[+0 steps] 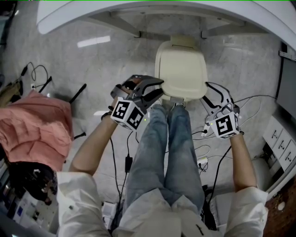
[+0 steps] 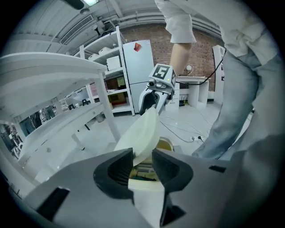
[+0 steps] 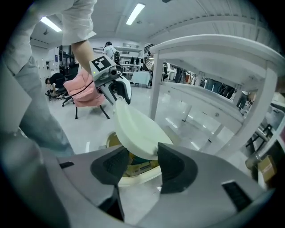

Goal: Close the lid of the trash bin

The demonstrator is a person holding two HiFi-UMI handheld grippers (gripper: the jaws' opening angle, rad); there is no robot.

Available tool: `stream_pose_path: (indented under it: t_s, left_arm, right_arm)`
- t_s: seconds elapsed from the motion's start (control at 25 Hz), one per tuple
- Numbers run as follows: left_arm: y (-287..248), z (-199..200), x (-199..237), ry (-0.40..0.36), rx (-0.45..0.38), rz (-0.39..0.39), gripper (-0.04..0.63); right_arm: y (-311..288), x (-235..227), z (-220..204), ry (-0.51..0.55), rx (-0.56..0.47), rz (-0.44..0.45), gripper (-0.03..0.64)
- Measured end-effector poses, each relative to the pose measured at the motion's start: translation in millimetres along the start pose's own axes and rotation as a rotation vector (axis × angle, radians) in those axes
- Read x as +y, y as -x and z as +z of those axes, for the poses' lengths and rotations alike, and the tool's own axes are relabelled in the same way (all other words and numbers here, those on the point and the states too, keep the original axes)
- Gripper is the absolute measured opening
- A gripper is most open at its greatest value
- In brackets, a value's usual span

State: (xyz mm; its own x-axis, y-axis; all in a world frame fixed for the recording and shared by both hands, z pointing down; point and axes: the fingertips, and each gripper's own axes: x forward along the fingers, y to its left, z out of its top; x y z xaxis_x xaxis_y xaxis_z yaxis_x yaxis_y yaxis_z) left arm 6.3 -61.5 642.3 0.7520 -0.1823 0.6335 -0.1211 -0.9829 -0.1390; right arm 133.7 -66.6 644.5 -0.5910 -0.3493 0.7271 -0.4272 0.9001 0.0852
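Note:
The cream trash bin stands on the floor under a white table, its lid (image 1: 181, 69) tilted partway over the opening. My left gripper (image 1: 155, 90) is at the lid's left edge and my right gripper (image 1: 212, 92) at its right edge. In the left gripper view the lid (image 2: 141, 133) dips between the jaws of the left gripper (image 2: 142, 153), with a gap beside it. In the right gripper view the lid (image 3: 133, 129) sits between the jaws of the right gripper (image 3: 143, 153), above the bin rim (image 3: 133, 180). Both grippers look open around the lid's edge. Rubbish shows inside the bin.
The white table (image 1: 138, 11) overhangs the bin, with a leg (image 3: 156, 80) close behind it. The person's jeans-clad legs (image 1: 166, 148) stand right in front. Cables (image 1: 208, 134) trail over the floor. A pink-draped chair (image 1: 34, 125) is at the left, a cabinet (image 1: 280, 143) at the right.

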Motion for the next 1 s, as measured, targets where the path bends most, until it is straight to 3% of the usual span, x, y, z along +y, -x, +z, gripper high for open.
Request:
stream_pose_path:
  t_s: [0.16,0.68,1.0]
  left_arm:
    - [0.3,-1.7,-1.1,0.017,-0.007,-0.035,0.147]
    - [-12.5,-20.0,-23.8,-0.065,0.078,-0.144,0.156]
    - [-20.5,-34.9,-38.8,-0.065,0.116,-0.197,0.156]
  right_arm:
    - [-0.8,0.2,-0.4,-0.008,0.002,0.017,0.218]
    - [-12.3,22.2,-22.6,0.082,0.070,0.106,0.260]
    - [-22.3,40.2,-36.9,0.065,0.104,0.166,0.288]
